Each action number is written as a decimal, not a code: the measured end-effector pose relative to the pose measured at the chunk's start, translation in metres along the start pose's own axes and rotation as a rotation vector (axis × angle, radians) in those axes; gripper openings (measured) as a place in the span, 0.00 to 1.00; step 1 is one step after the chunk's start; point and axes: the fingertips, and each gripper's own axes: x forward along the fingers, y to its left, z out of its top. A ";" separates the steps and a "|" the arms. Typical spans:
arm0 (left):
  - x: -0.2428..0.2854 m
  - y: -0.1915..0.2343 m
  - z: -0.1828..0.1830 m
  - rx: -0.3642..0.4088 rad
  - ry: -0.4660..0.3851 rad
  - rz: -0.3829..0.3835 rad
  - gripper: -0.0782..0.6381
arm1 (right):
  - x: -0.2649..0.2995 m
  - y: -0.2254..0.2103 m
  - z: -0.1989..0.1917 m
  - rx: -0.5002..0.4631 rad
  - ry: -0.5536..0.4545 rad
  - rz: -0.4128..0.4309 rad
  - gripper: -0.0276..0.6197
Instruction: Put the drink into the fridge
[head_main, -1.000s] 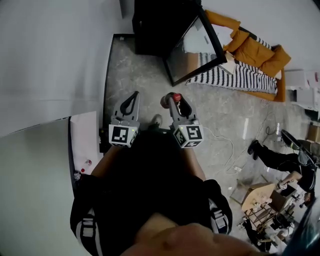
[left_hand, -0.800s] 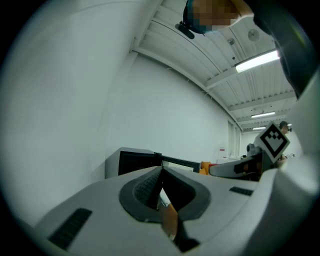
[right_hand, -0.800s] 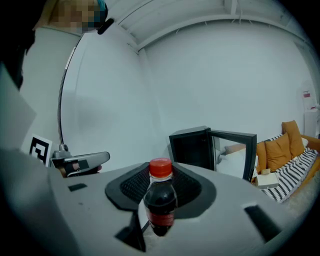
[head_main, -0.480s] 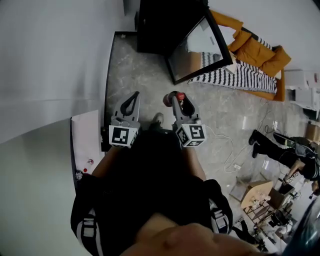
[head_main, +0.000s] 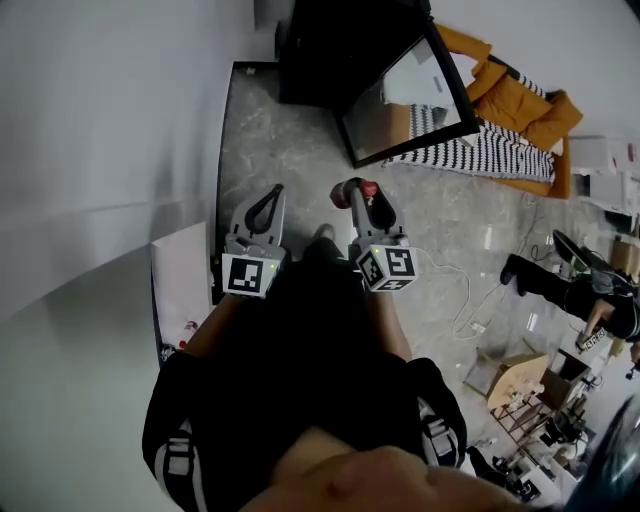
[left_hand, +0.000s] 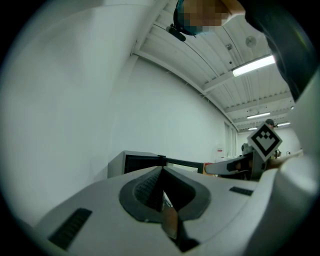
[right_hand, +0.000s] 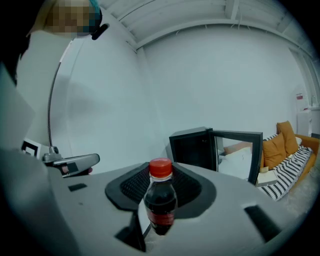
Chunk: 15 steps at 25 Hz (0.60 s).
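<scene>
A pale surface (head_main: 90, 150) fills the left of the head view; whether it is wall or table cannot be told from that steep angle. Beside it a strip of grey stone floor (head_main: 265, 130) is seen.

The left gripper (head_main: 273, 193) is held out level over that floor, its marker cube (head_main: 248, 275) nearest the body. In the left gripper view its jaws are seen brought together at the tips, with nothing between them.

Just to its right the right gripper (head_main: 354, 194) is held at much the same height, tipped slightly downward, with its own marker cube (head_main: 388, 268) behind. Its jaws are closed on the drink (right_hand: 160, 202), a small dark bottle with a red cap (right_hand: 160, 168). The bottle is held upright, gripped low on its body, so that the neck and cap stand clear above the jaws.

Ahead of both grippers, well apart from them, the black fridge (head_main: 335, 50) stands on the floor. Its glass door (head_main: 408, 95) is swung open to the right, and the dark inside is laid bare.

Further right an orange sofa (head_main: 515, 100) is seen with a striped blanket (head_main: 480, 152) spread along its front. A white cable (head_main: 458, 292) lies on the floor, and a seated person (head_main: 575, 292) is seen at the right edge.
</scene>
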 end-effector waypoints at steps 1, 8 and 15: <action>-0.002 0.003 0.000 -0.002 -0.003 -0.003 0.12 | 0.002 0.002 0.001 0.002 -0.005 -0.008 0.24; -0.006 0.014 -0.002 -0.012 -0.013 -0.014 0.12 | 0.009 0.009 -0.001 -0.002 -0.007 -0.024 0.24; 0.009 0.018 -0.005 -0.022 -0.008 -0.020 0.12 | 0.026 -0.002 0.002 -0.009 -0.012 -0.024 0.24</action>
